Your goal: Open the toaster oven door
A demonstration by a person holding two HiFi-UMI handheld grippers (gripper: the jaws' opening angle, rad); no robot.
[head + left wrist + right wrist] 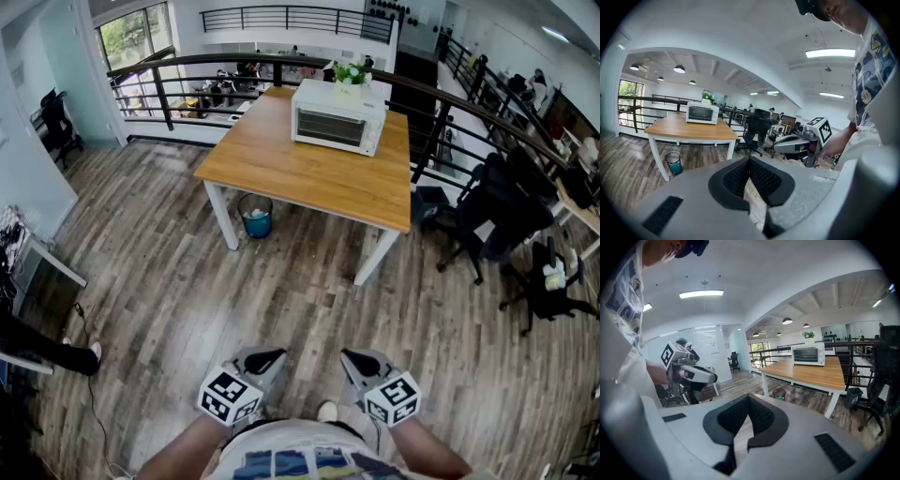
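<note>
The white toaster oven (337, 117) stands at the far end of a wooden table (300, 178), its dark glass door closed; it also shows small in the left gripper view (702, 113) and the right gripper view (808, 355). Both grippers are held close to the person's body, several steps from the table. My left gripper (265, 359) is shut with nothing in it, its jaws meeting at the tips (750, 161). My right gripper (354, 361) is likewise shut and empty (749, 401). Each gripper sees the other beside it.
A small plant (352, 73) sits on the oven. A blue-lined bin (255, 216) stands under the table's left side. Black office chairs (497, 211) crowd the right. A dark railing (187, 66) runs behind the table. Wood floor lies between me and the table.
</note>
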